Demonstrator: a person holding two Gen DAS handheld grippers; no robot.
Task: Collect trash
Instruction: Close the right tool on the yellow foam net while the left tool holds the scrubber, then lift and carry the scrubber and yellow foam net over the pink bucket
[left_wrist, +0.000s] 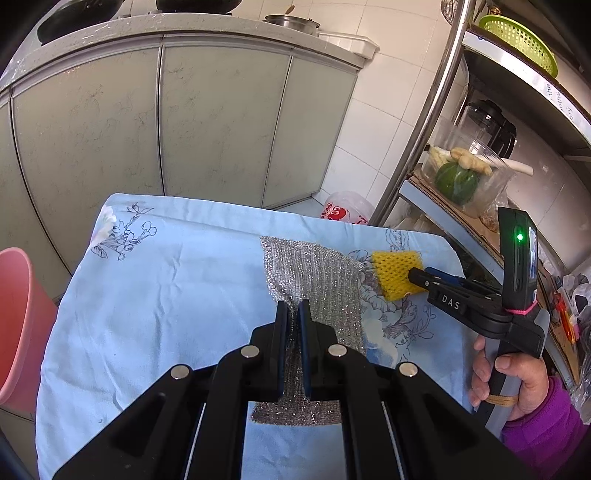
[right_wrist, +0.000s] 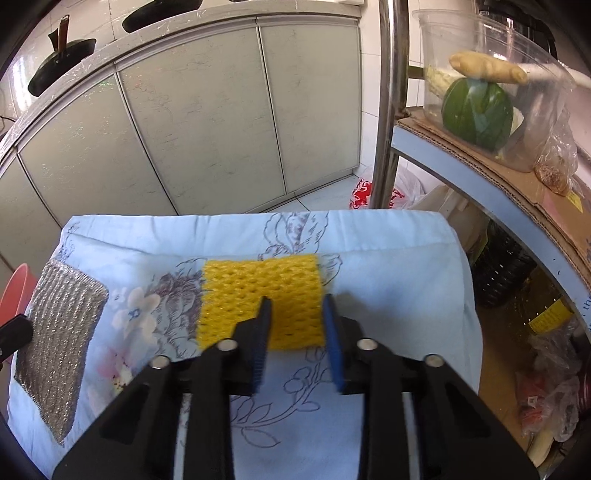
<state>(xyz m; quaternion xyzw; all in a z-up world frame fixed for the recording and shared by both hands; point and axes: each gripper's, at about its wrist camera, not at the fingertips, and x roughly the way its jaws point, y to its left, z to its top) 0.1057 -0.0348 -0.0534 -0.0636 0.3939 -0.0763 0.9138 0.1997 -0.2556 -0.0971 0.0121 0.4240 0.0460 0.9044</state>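
- A silver glittery mesh cloth (left_wrist: 314, 284), lying on the pale blue floral sheet (left_wrist: 166, 295), is pinched by the left gripper (left_wrist: 294, 314).
- A yellow foam net sleeve (right_wrist: 260, 301), just beside it, is straddled by the right gripper (right_wrist: 295, 306); whether its narrowed jaws press cannot be told.

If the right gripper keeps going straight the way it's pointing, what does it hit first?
Most likely the yellow foam net: the right gripper already has its fingers over the net's near edge, with the blue floral cloth beneath.

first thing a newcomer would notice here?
The yellow foam net on the blue floral cloth, with the right gripper over its near edge. Next, the silver mesh scrubber to its left, pinched in the shut left gripper. A pink bin stands off the cloth's left edge.
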